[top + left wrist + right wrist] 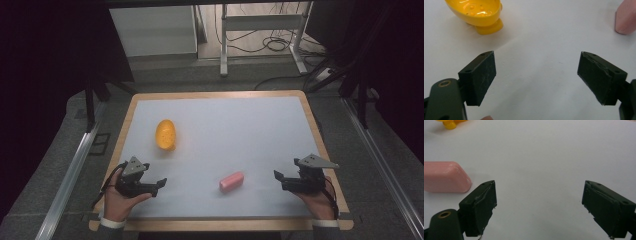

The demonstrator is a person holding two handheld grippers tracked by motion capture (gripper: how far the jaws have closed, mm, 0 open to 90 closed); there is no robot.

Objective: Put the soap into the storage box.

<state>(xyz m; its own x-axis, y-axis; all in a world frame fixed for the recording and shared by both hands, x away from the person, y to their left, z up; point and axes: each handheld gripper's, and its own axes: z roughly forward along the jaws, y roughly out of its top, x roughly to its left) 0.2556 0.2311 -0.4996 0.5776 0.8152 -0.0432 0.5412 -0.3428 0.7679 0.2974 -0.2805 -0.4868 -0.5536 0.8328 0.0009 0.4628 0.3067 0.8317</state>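
Both hand-held grippers rest wide and empty at the near edge of the desk (150, 102).

Left hand-held gripper (161, 184) points across the white top, its jaws spread with nothing between them; the yellow bowl (165, 134) lies beyond it, tipped on its side so the glossy inside faces this way. Right hand-held gripper (278, 177) is likewise spread and faces the pink bar (231, 181), which lies flat between the two, apart from both, an easy reach for either.

On the tabletop (260, 120), the dish (165, 134) was placed left of centre, farther back; the block (231, 181) was set nearer the front, between the left gripper (161, 184) and right gripper (278, 177).
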